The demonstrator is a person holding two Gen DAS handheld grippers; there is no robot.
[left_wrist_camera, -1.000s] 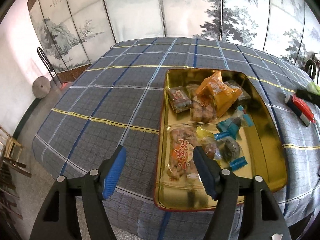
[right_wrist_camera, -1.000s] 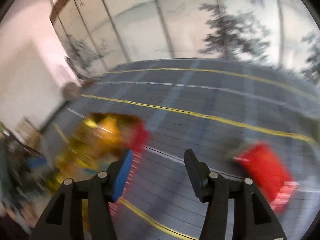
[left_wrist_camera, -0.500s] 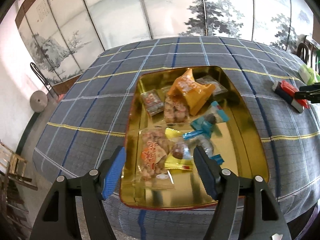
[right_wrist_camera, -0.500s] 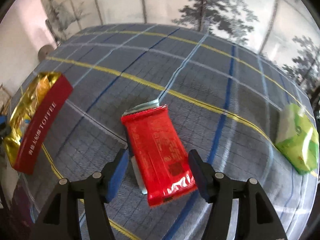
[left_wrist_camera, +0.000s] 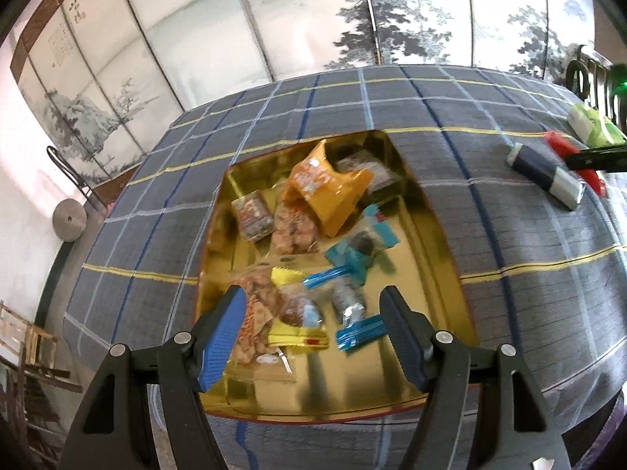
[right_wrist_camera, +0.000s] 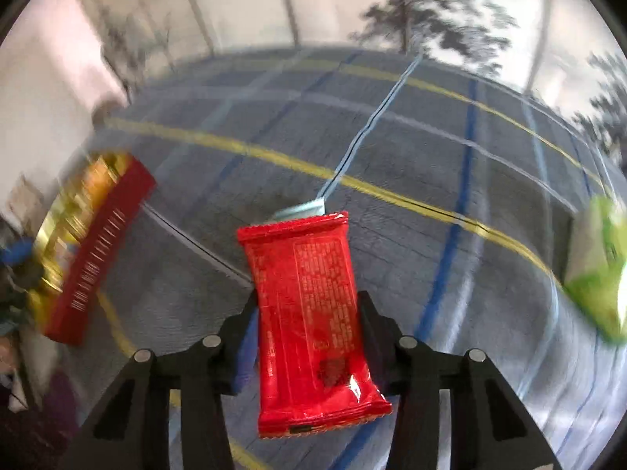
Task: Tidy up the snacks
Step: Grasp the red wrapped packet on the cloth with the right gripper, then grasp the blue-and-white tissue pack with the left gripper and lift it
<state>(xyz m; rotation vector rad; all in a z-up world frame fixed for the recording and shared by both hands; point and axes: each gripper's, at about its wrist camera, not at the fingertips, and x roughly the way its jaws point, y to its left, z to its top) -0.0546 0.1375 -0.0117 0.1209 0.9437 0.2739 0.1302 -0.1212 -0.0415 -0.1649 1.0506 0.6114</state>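
Our right gripper (right_wrist_camera: 307, 313) has just been closing its jaws, and in the right wrist view they now press both long edges of the red snack packet (right_wrist_camera: 309, 313) at lower centre. Half a second ago the fingers only straddled that packet as it lay flat over a dark blue one; now the red packet appears gripped, and only a pale sliver of the one beneath peeks out above it.

Our left gripper (left_wrist_camera: 313, 333) hangs open and empty at the bottom of its own view, over the near end of the gold tin (left_wrist_camera: 439, 258), which has slid toward the middle of that picture. Inside it lie the snacks already gathered, among them an orange bag (left_wrist_camera: 329, 188).

At the right edge of both views a green pack (right_wrist_camera: 595, 266) waits on the plaid tablecloth (left_wrist_camera: 156, 243). We judge the red packet is bound next for the tin, at the left edge of the right wrist view.
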